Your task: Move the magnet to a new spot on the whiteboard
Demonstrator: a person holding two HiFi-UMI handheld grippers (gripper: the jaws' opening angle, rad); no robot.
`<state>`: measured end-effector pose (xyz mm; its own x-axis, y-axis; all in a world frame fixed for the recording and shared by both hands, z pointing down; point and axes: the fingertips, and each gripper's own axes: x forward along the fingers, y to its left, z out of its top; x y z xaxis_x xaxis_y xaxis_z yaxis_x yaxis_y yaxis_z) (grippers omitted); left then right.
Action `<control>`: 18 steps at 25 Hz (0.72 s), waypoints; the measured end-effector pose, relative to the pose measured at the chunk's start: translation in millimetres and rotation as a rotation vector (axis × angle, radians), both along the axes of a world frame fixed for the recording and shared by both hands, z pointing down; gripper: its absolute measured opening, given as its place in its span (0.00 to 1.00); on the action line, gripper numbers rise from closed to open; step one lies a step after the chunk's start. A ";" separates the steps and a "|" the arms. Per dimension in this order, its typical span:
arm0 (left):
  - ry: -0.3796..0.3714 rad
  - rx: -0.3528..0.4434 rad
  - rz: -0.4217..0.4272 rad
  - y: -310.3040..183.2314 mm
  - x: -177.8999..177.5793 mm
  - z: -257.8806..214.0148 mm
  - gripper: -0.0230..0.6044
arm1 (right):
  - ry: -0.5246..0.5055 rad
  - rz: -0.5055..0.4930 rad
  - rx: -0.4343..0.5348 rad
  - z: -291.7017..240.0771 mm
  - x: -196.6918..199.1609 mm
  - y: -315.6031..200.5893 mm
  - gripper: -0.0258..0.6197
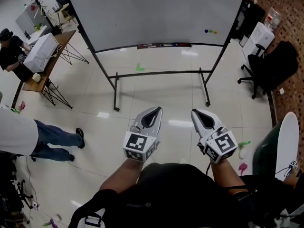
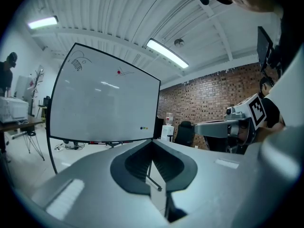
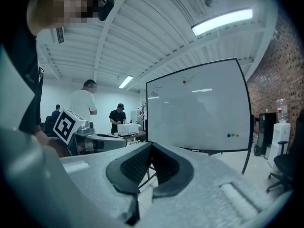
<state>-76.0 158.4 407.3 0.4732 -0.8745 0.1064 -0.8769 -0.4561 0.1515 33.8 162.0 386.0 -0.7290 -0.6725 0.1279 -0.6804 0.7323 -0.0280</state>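
Low and right on the whiteboard [image 1: 156,13] cling three small magnets [image 1: 211,31], probably light, hard and slick, best pinched across the rim, while the left tool [image 1: 154,109] and right tool [image 1: 196,112] hang clenched, empty, well apart from them.

Whiteboard [image 1: 156,13], coloured magnets [image 1: 211,31], left gripper [image 1: 154,110], right gripper [image 1: 198,112]

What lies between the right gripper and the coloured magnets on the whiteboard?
Head view: only bare floor and the stand's foot bar; the right gripper, shut and empty, is well short of the magnets.
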 end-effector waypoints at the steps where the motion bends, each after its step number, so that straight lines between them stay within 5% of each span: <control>1: 0.003 0.007 -0.008 2.0 8.3 -2.9 0.06 | -0.003 -0.003 0.003 -0.2 10.1 -0.5 0.04; 18: -0.030 0.057 -0.062 10.1 44.2 -22.3 0.06 | -0.021 -0.054 0.026 -2.4 52.4 -1.6 0.04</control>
<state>-31.8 168.5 384.9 0.4155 -0.9070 0.0684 -0.9074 -0.4081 0.1003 86.2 160.3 383.6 -0.7664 -0.6352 0.0955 -0.6396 0.7683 -0.0224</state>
